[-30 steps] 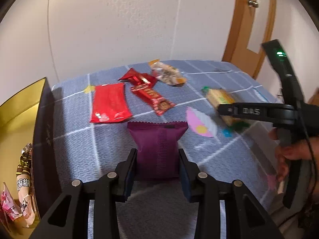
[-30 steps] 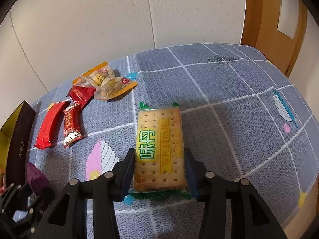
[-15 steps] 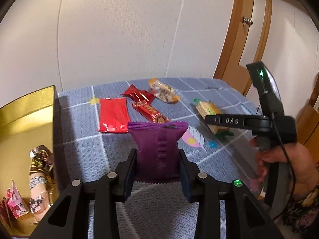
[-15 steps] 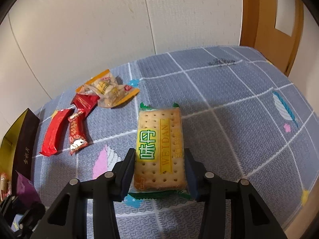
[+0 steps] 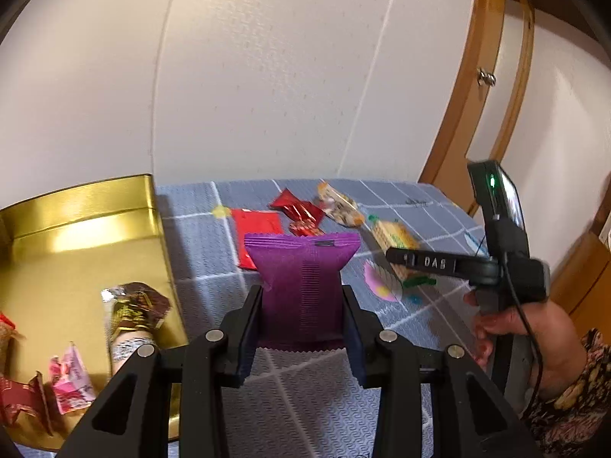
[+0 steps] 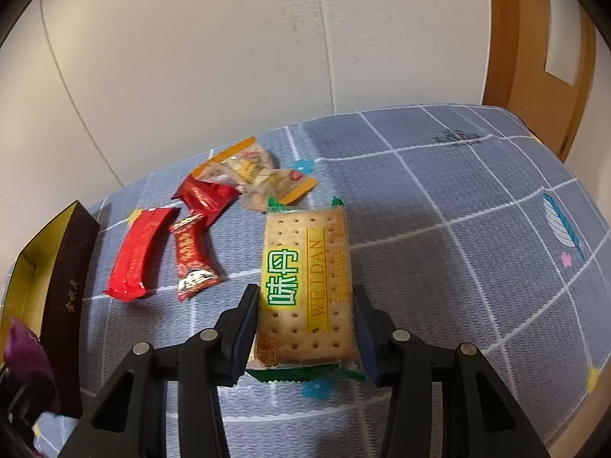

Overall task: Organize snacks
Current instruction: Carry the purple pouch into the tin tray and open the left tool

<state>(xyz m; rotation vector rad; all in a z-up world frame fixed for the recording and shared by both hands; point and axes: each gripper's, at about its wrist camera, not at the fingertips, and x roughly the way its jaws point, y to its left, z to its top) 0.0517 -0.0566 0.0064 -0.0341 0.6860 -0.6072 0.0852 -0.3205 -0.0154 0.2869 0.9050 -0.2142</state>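
Note:
My left gripper (image 5: 301, 324) is shut on a purple snack packet (image 5: 301, 282) and holds it above the table, just right of the gold box (image 5: 76, 244). My right gripper (image 6: 305, 328) is shut on a cracker pack (image 6: 305, 286) with green and yellow print, lifted over the blue-grey tablecloth (image 6: 458, 236). The right gripper with the cracker pack (image 5: 393, 236) also shows at the right of the left wrist view. The purple packet (image 6: 23, 347) shows at the left edge of the right wrist view.
Several wrapped snacks lie in the gold box (image 6: 30, 252), among them a gold foil one (image 5: 131, 309). On the cloth lie a long red packet (image 6: 141, 252), a red bar (image 6: 193, 259), a small red packet (image 6: 206, 196) and a clear orange-edged packet (image 6: 256, 171). A wooden door frame (image 5: 488, 76) stands right.
Both grippers have risen with their packets. The left gripper has moved left toward the gold box, which now shows more of its inside.

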